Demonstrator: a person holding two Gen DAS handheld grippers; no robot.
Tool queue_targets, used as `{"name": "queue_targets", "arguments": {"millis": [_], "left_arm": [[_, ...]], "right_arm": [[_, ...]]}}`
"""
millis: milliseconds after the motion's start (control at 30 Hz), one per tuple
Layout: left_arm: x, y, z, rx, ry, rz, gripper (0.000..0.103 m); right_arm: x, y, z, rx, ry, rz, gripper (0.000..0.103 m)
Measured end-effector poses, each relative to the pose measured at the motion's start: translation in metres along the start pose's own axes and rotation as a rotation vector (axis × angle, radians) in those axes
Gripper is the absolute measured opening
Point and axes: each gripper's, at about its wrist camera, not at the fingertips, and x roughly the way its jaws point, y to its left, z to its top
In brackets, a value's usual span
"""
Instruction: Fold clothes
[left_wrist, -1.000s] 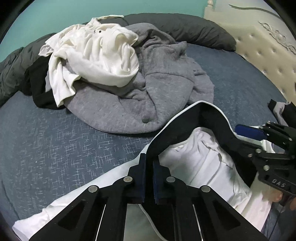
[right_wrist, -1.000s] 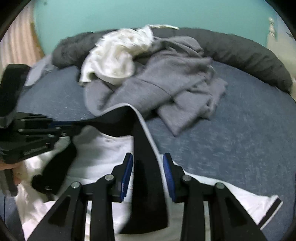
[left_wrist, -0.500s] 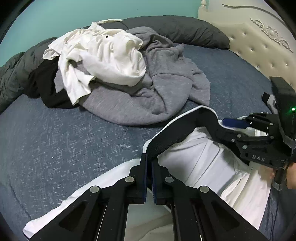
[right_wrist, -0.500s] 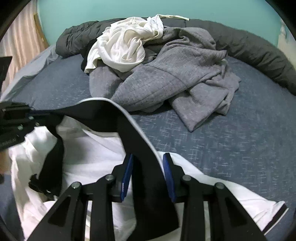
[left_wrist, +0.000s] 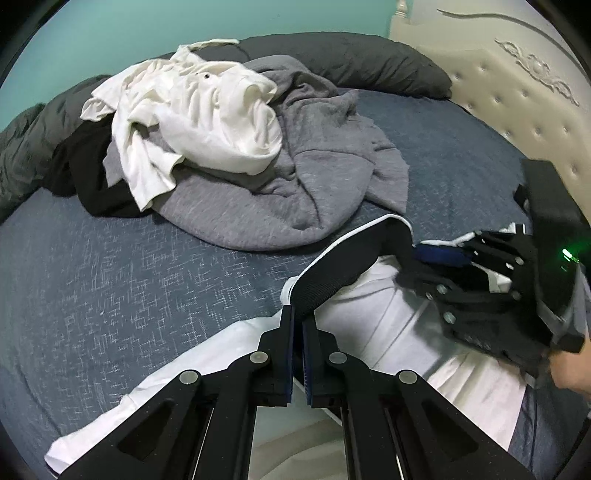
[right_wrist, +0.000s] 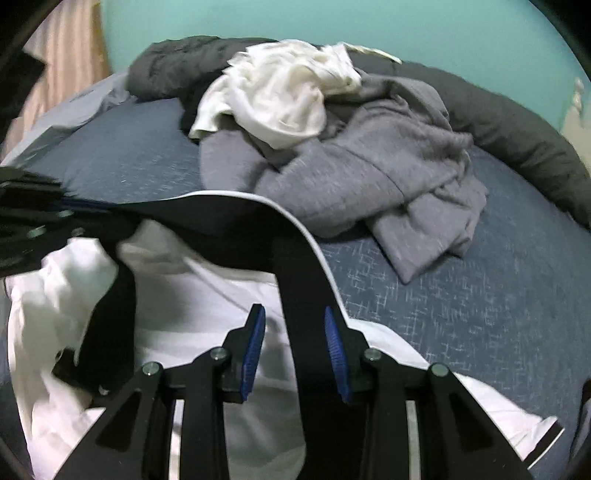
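A white shirt (left_wrist: 369, 317) with a black, white-piped collar band (left_wrist: 351, 266) lies on the blue bed sheet (left_wrist: 110, 277). My left gripper (left_wrist: 298, 321) is shut on one end of the band. The band runs taut up to my right gripper (left_wrist: 443, 254), whose blue pad shows at its other end. In the right wrist view the band (right_wrist: 240, 214) arches over the white shirt (right_wrist: 184, 314) and passes down between the blue pads of my right gripper (right_wrist: 295, 332), which holds it. The left gripper (right_wrist: 55, 210) is blurred at the left edge.
A pile sits further back on the bed: a grey sweatshirt (left_wrist: 295, 184), a crumpled white shirt (left_wrist: 207, 118) on top, a black garment (left_wrist: 85, 177) at its left. A dark grey duvet (left_wrist: 351, 59) lines the far edge. A cream tufted headboard (left_wrist: 517, 92) stands at right.
The left jaws have closed tight on the band. The two grippers have drawn apart, and the band's high arch has flattened into a tauter line over the white shirt.
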Motion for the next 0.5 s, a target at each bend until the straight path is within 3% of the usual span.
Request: {"name": "queue_targets", "arguments": {"millis": [100,133,167,333,500], "left_arm": [[-0.002,-0.001,-0.002,0.015,-0.002,-0.004,0.004],[-0.003,0.000,-0.003,0.018,-0.002,-0.006,0.004],[-0.003,0.001,-0.004,0.020,-0.001,-0.005,0.004],[-0.003,0.015,-0.009,0.013,0.011,0.012,0.003],[-0.003,0.033,-0.012,-0.073,0.015,-0.015,0.003]], "right_arm": [[0.003,-0.002,0.001,0.012,0.003,-0.014,0.029],[0.005,-0.003,0.002,0.006,0.010,-0.006,0.012],[0.005,-0.003,0.002,-0.001,0.014,0.009,0.007],[-0.005,-0.015,0.002,-0.015,0.017,0.090,0.002],[-0.019,-0.034,0.002,-0.002,0.026,0.153,0.002]]}}
